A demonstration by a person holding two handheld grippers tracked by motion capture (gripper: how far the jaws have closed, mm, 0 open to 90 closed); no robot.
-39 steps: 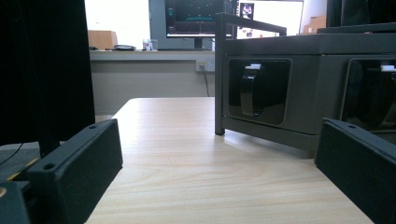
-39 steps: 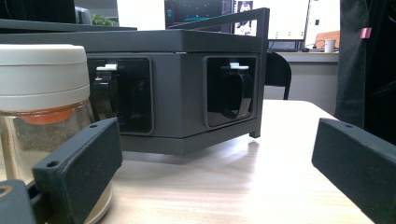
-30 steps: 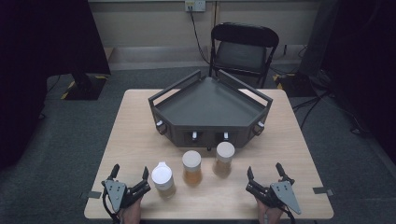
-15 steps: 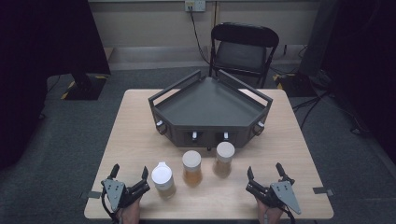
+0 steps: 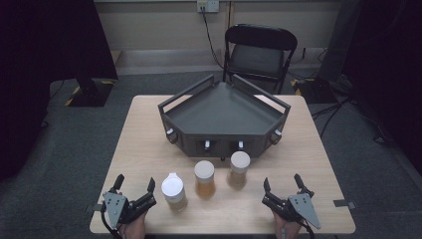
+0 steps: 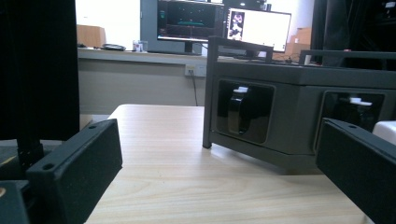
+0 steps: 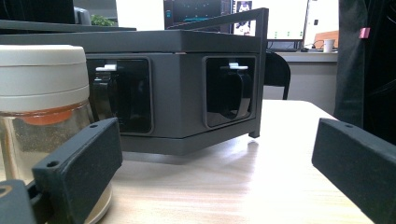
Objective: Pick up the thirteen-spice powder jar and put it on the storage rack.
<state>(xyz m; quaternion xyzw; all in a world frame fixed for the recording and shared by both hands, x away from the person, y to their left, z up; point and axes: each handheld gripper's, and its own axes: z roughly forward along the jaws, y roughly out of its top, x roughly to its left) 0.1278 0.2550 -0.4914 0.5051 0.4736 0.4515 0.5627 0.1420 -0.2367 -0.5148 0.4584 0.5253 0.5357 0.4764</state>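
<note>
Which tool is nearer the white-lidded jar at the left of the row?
Left. The left tool sits open just beside the white-lidded jar, on its left, not touching. The right tool, also open, lies beyond the other two jars.

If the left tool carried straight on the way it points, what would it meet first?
Probably the dark grey angled metal tray stand: the left tool stands open with bare light wooden table ahead, though depth is unclear.

Left gripper [image 6: 217, 172], jaws wide apart, faces the dark tray [image 6: 299, 112] across the table [image 6: 187, 172].

Black folding chair [image 5: 260, 52], grey carpet [image 5: 74, 144], beige wall [image 5: 159, 25]
</note>
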